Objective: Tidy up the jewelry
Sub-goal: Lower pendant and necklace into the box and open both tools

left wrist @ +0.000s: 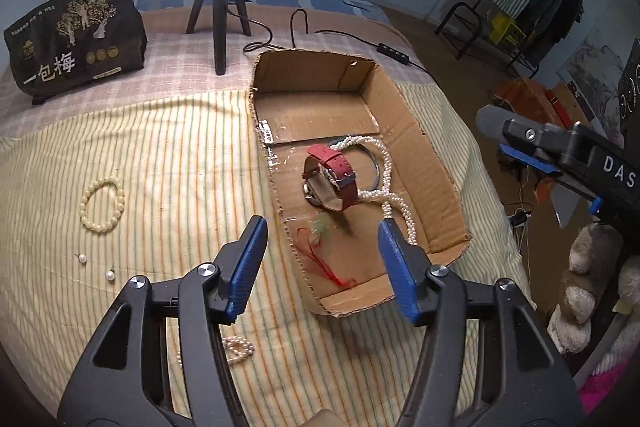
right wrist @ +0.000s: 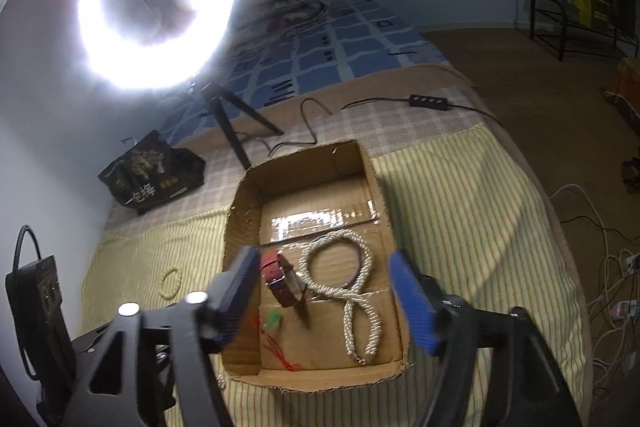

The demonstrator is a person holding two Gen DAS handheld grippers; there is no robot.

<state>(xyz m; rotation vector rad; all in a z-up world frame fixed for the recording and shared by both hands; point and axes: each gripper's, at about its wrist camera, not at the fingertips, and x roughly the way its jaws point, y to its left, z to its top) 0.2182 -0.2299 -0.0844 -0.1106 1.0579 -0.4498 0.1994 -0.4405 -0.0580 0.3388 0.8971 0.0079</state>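
An open cardboard box (left wrist: 400,99) (right wrist: 244,207) lies on the striped cloth. Inside it are a red-strapped watch (left wrist: 332,179) (right wrist: 280,279), a long pearl necklace (left wrist: 390,171) (right wrist: 360,307), a metal bangle (left wrist: 376,167) and a green pendant on red cord (left wrist: 320,231) (right wrist: 272,319). My left gripper (left wrist: 322,227) hangs open over the box's near left wall, holding nothing. My right gripper (right wrist: 323,254) is open above the box's near half, also holding nothing. On the cloth to the left lie a cream bead bracelet (left wrist: 103,205) (right wrist: 170,283), two pearl earrings (left wrist: 83,259) and a small pearl bracelet (left wrist: 238,347).
A lit ring light (right wrist: 156,3) on a black tripod (left wrist: 220,7) stands behind the box. A black snack bag (left wrist: 76,35) sits at the back left, and a cable with an inline switch (left wrist: 394,51) runs behind the box. The bed edge drops off to the right, with plush toys (left wrist: 588,287) beside it.
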